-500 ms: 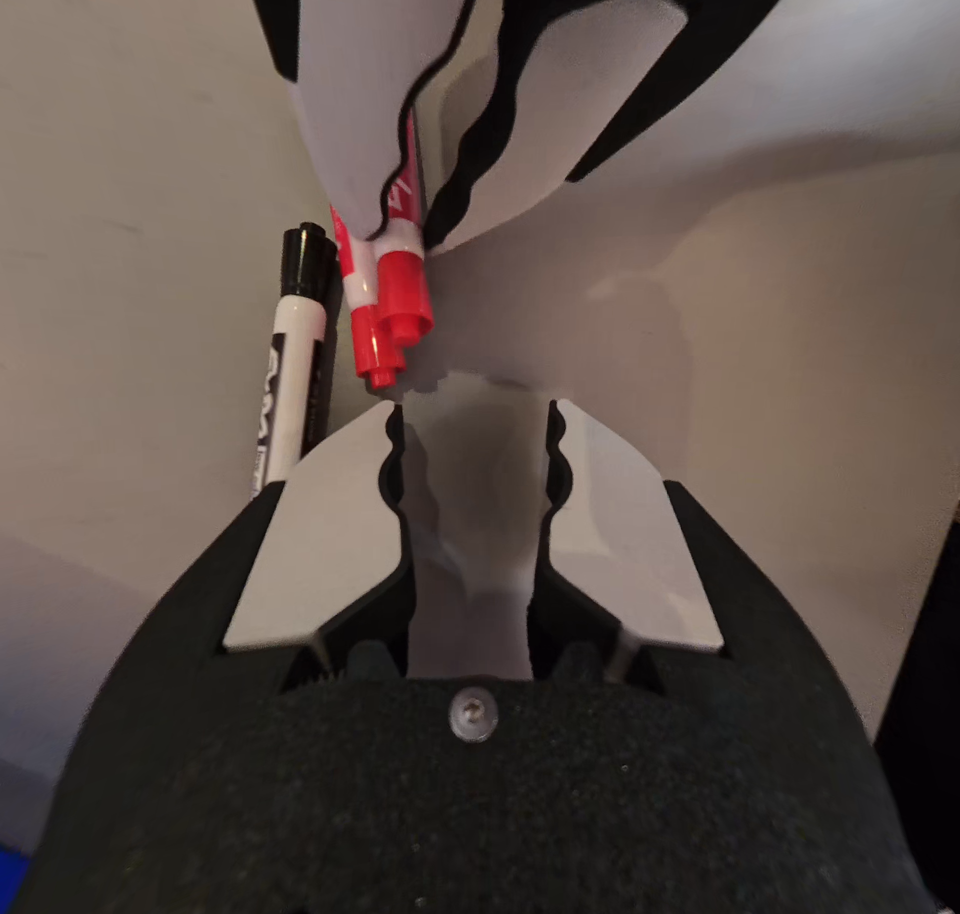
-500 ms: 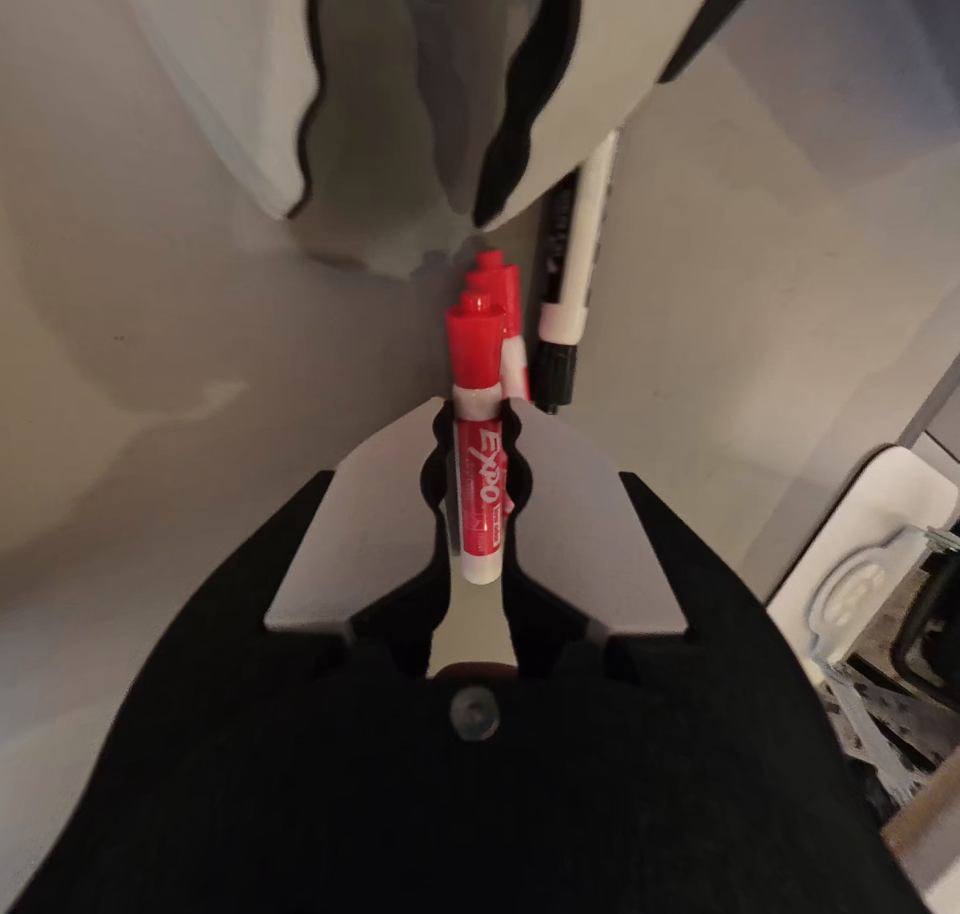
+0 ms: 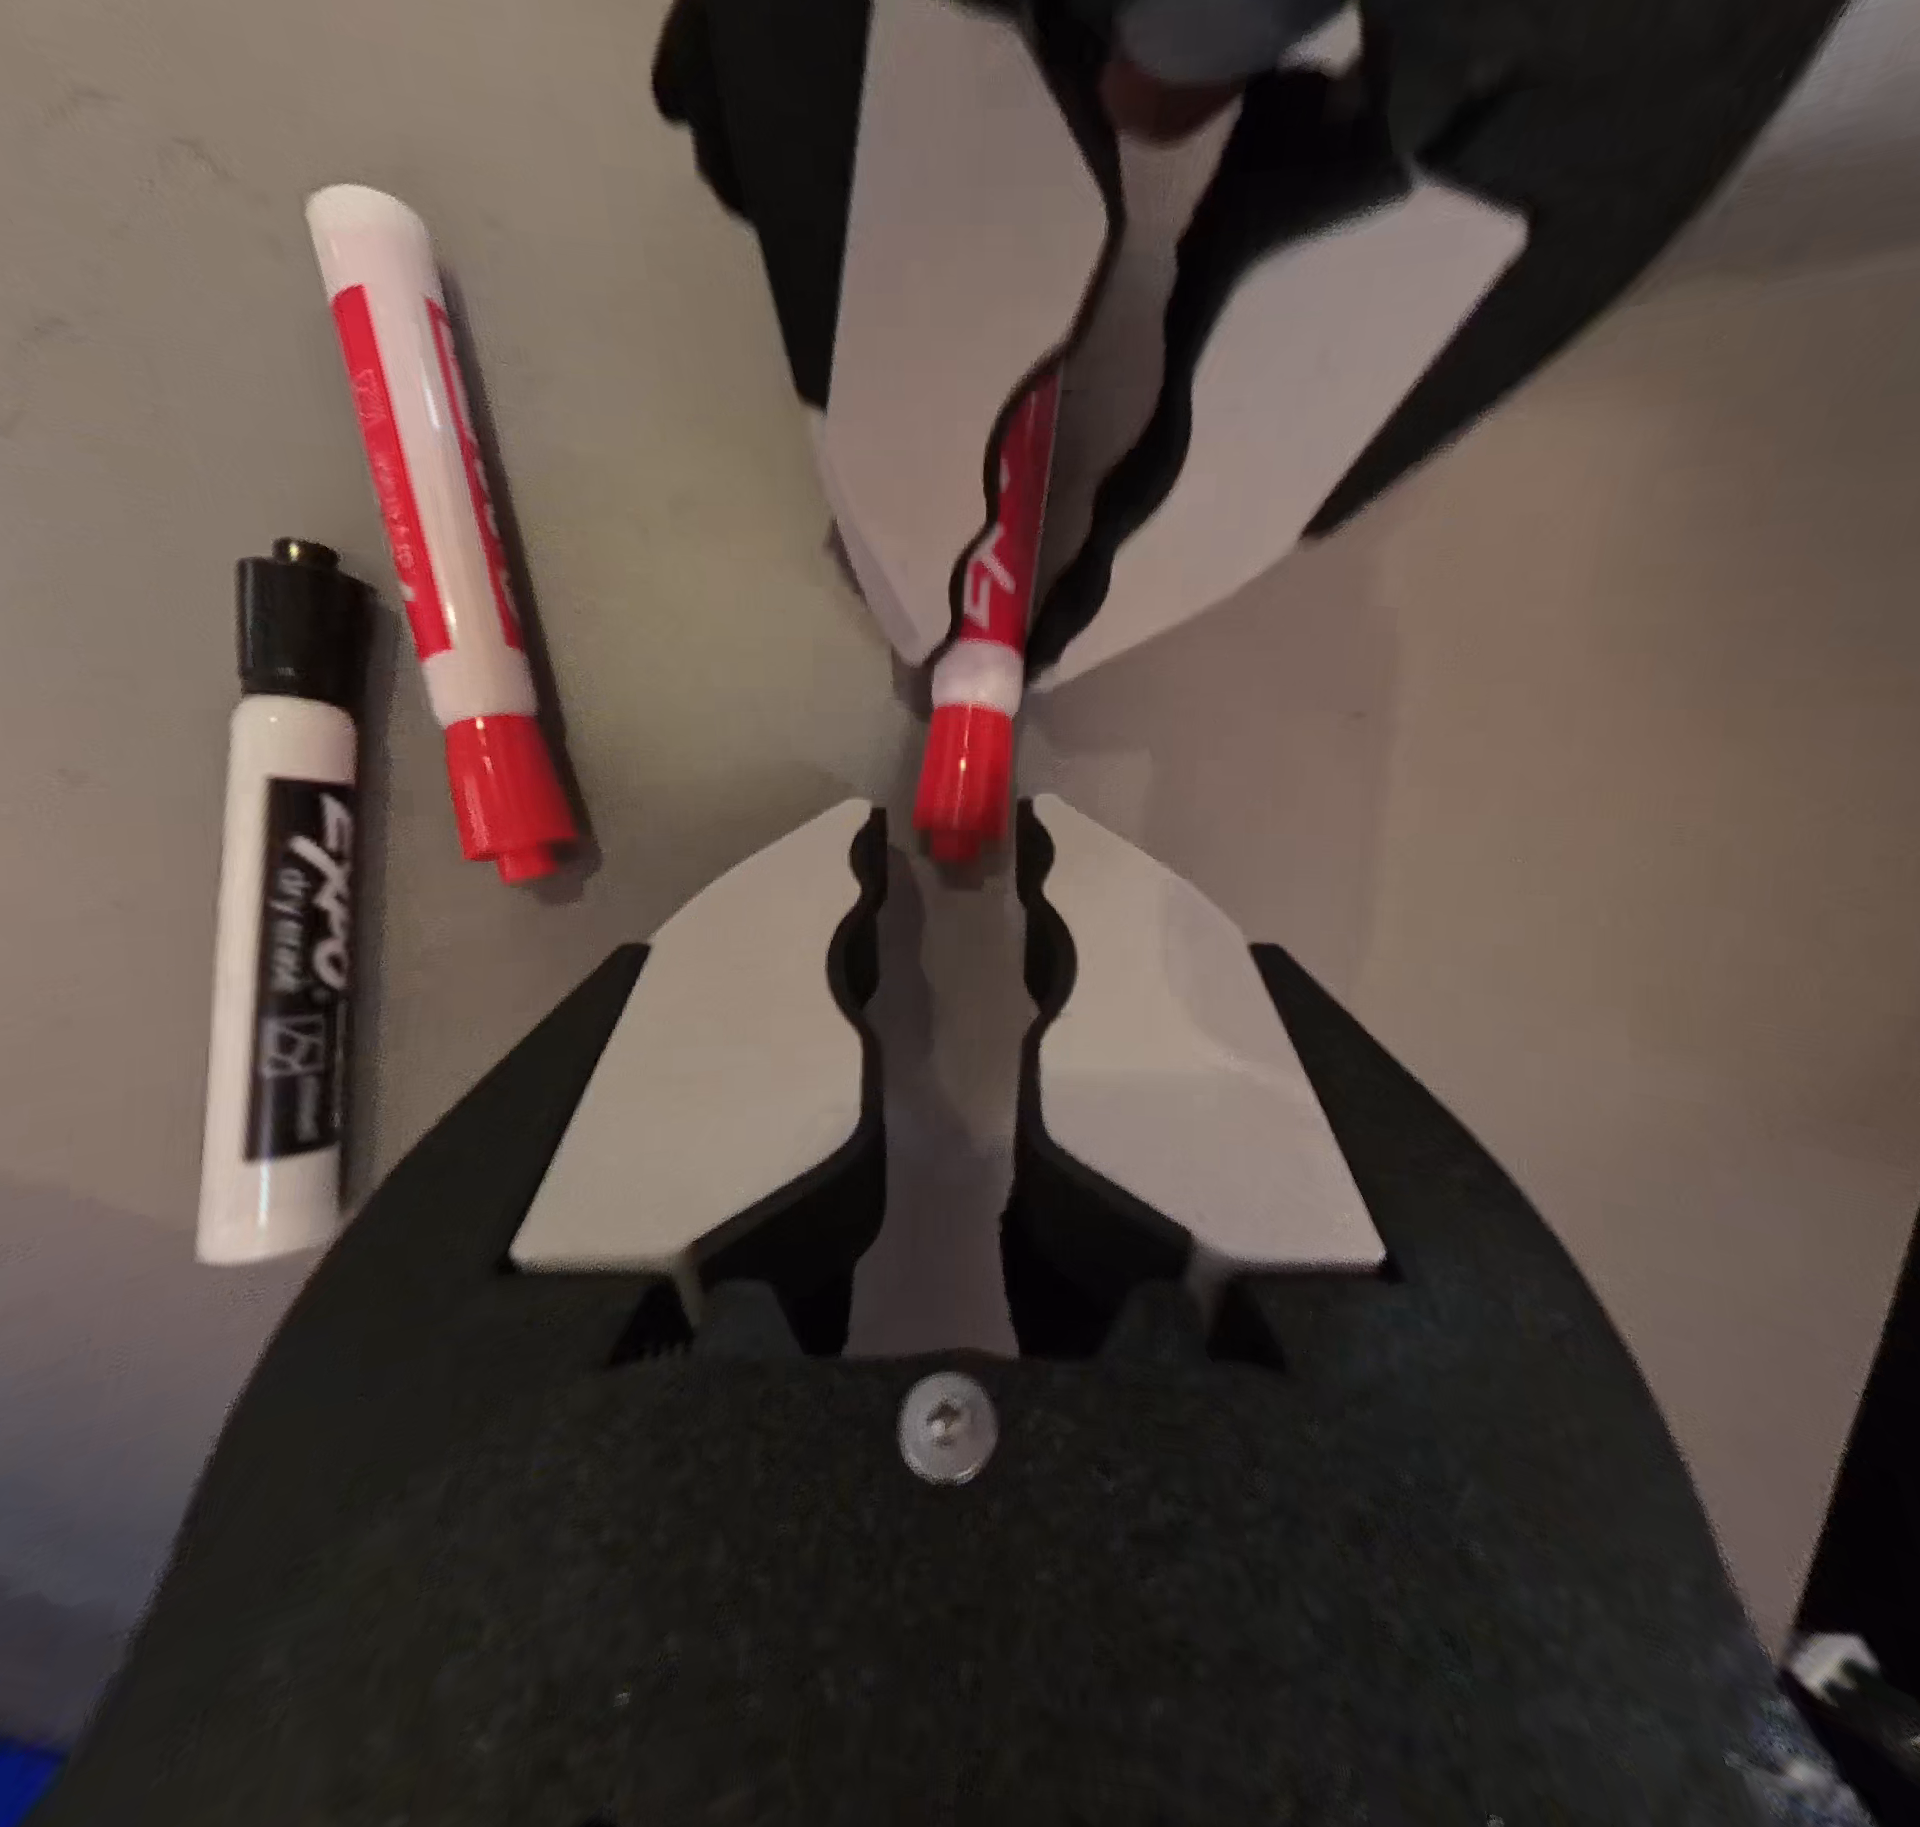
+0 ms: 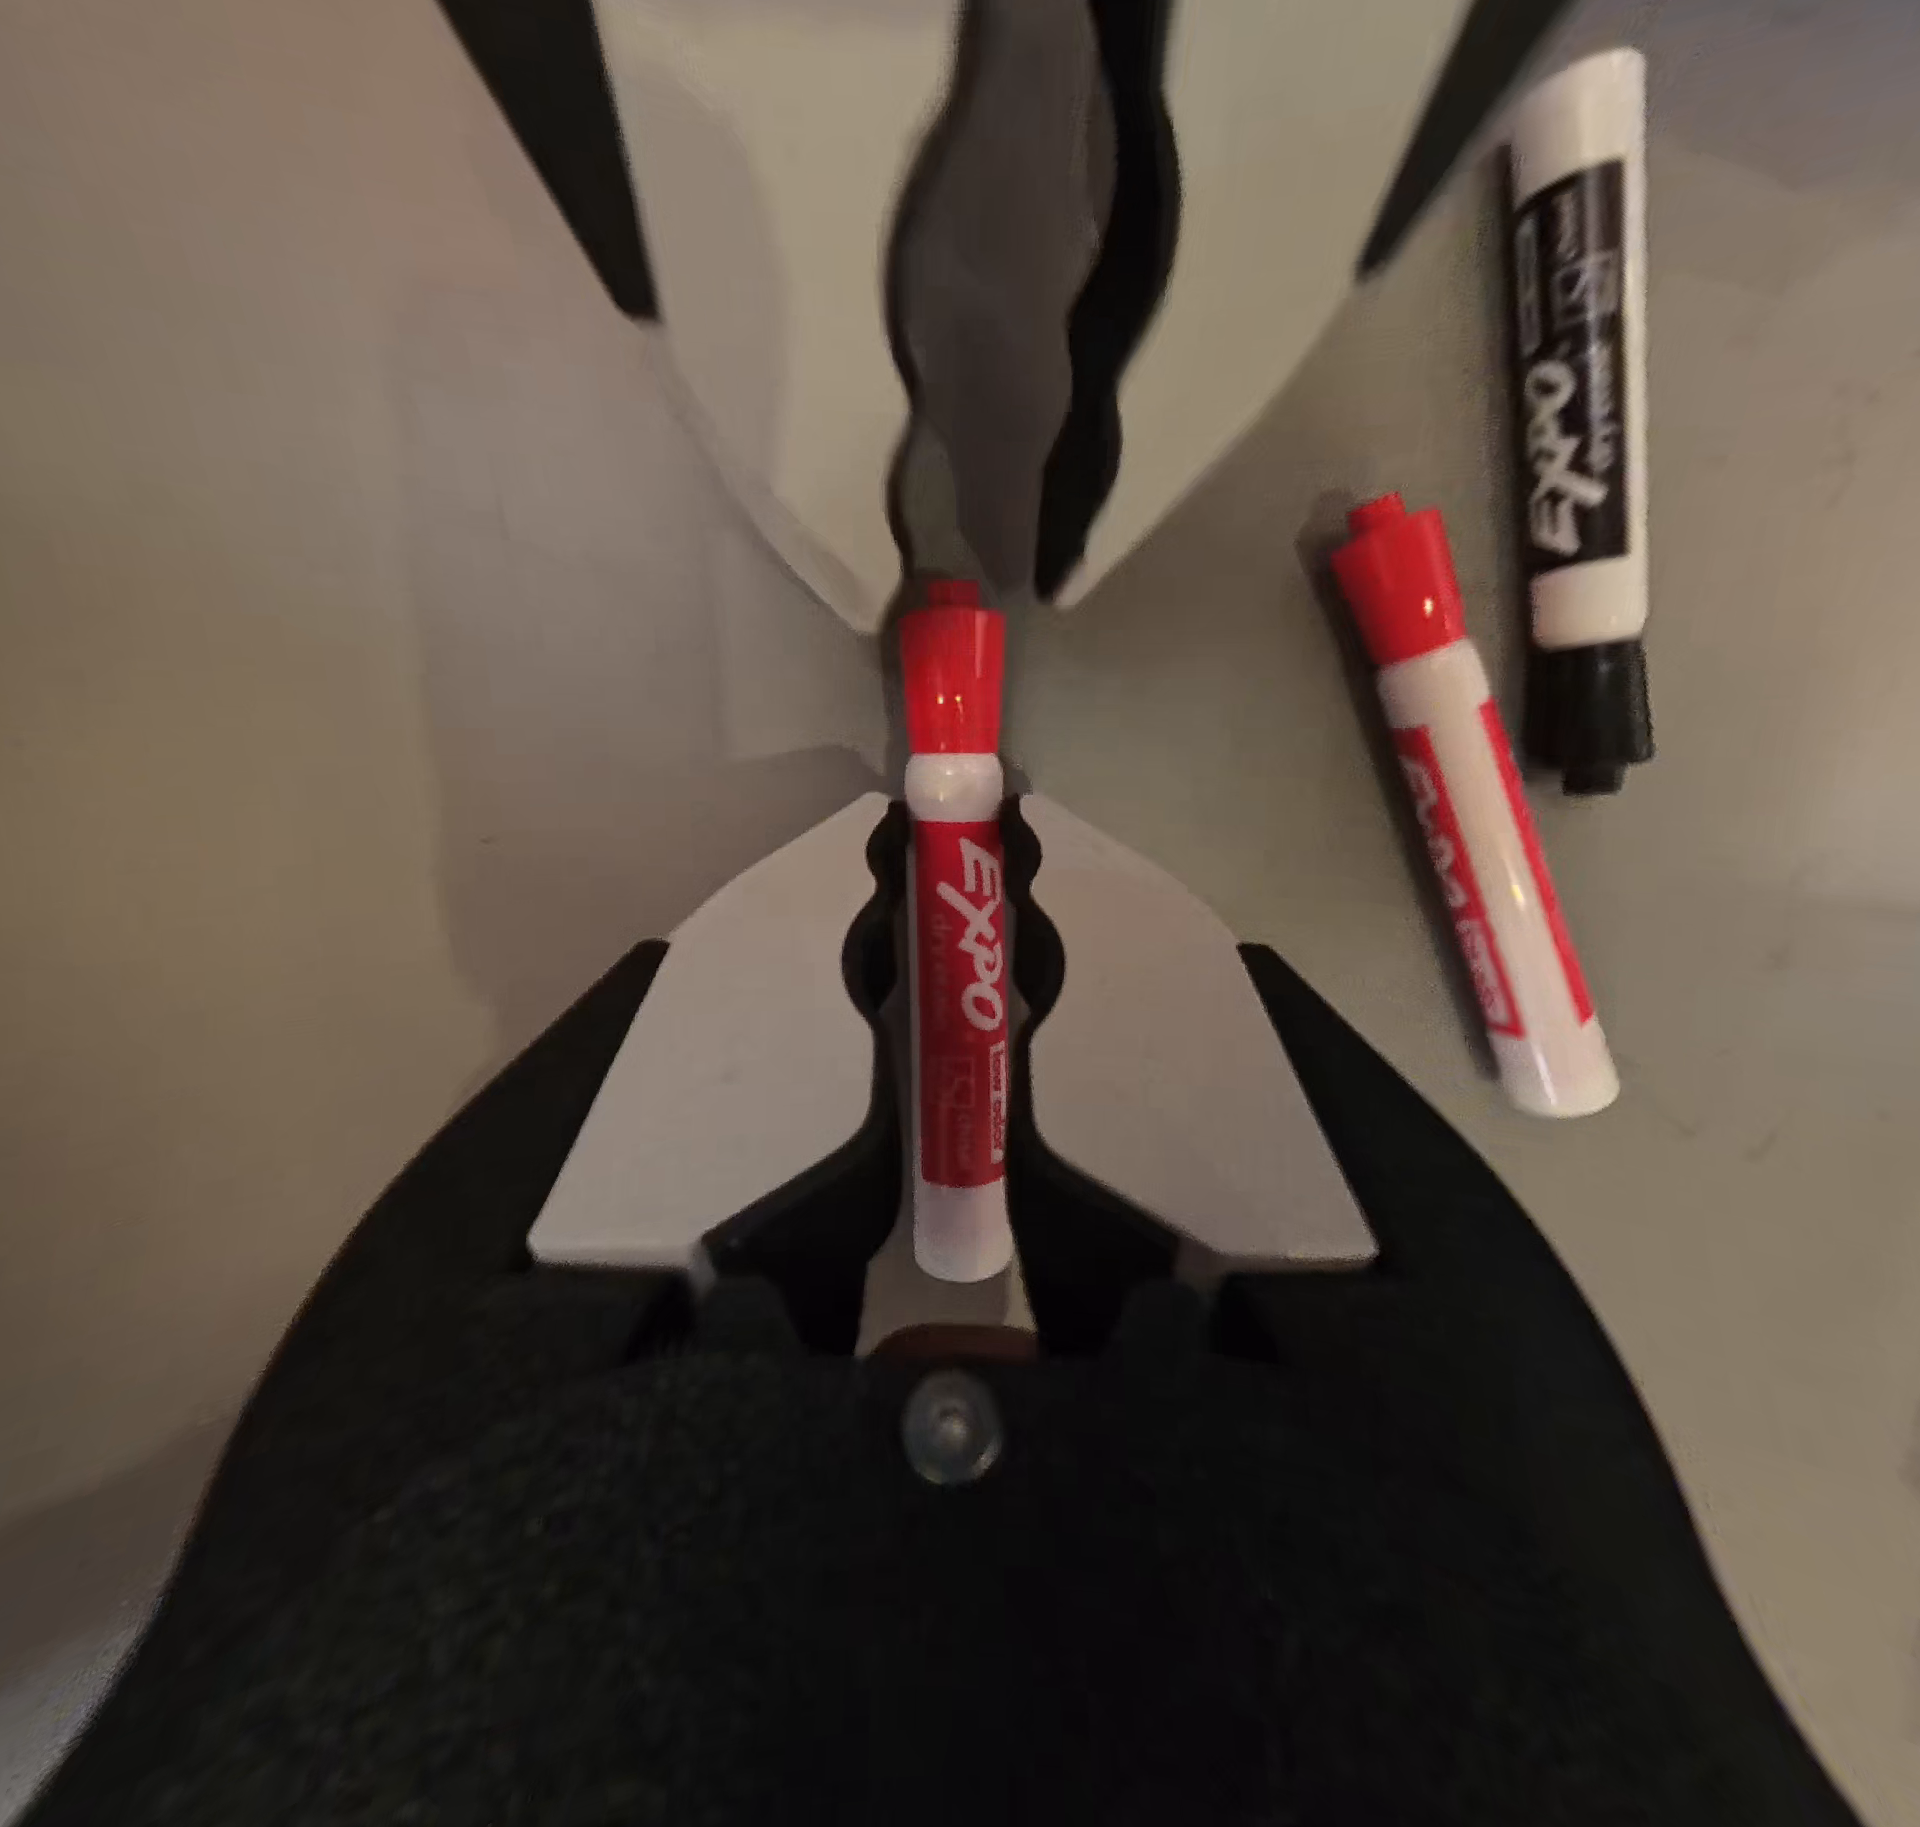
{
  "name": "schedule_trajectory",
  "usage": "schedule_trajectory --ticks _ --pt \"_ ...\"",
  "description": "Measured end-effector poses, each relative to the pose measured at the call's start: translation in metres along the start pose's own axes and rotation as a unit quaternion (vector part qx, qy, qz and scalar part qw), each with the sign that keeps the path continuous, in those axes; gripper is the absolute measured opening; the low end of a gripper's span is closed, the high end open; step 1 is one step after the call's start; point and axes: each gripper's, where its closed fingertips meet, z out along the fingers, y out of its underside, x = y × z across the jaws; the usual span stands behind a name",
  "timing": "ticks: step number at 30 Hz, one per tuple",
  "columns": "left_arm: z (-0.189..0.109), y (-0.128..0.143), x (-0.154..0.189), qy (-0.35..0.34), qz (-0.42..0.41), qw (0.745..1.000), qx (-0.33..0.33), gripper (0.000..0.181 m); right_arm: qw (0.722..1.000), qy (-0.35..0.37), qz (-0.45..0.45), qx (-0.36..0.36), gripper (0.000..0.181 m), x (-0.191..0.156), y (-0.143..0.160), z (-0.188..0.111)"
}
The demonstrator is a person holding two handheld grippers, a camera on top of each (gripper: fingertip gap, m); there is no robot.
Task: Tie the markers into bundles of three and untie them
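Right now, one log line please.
right gripper: shut on red marker | left gripper: open | second red marker, black marker: loose on table

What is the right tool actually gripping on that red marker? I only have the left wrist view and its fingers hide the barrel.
Observer: In the right wrist view, the right tool is shut on the red marker across its labelled barrel. The marker lies in line with the fingers.
Operator: How deep does it sit?
Observer: Deep. Its white back end lies close to the base of the fingers. Only the red cap and a white collar stick out past the tips.
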Motion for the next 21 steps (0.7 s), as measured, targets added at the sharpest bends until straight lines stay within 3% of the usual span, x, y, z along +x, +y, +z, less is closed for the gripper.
schedule_trajectory --ticks 3,6,8,14,16,19,21 --pt "-0.006 -0.001 0.007 0.002 0.012 1.000 0.011 0.035 0.999 -0.004 0.032 0.042 0.017 -0.001 0.000 -0.008" --pt "-0.002 -0.005 0.013 0.012 0.018 1.000 0.018 0.036 0.994 -0.022 0.056 0.095 0.018 -0.007 -0.012 -0.015" --pt "0.004 0.002 0.009 -0.001 0.023 1.000 -0.012 0.020 0.992 -0.025 0.060 0.107 0.018 -0.008 -0.014 -0.016" --pt "0.003 0.015 0.014 -0.004 0.010 1.000 -0.029 0.020 0.993 -0.016 0.056 0.100 0.036 -0.001 -0.003 -0.022" --pt "-0.003 0.022 0.017 -0.002 0.004 1.000 -0.029 0.020 0.995 0.024 0.043 0.083 0.036 0.023 0.002 -0.032" --pt "-0.015 0.032 0.020 -0.007 -0.017 1.000 -0.020 0.033 0.990 0.130 0.016 0.049 0.036 0.091 -0.003 -0.043" --pt "-0.024 0.034 0.024 -0.002 -0.033 0.999 -0.003 0.037 0.989 0.143 0.003 0.027 0.035 0.129 -0.012 -0.034"
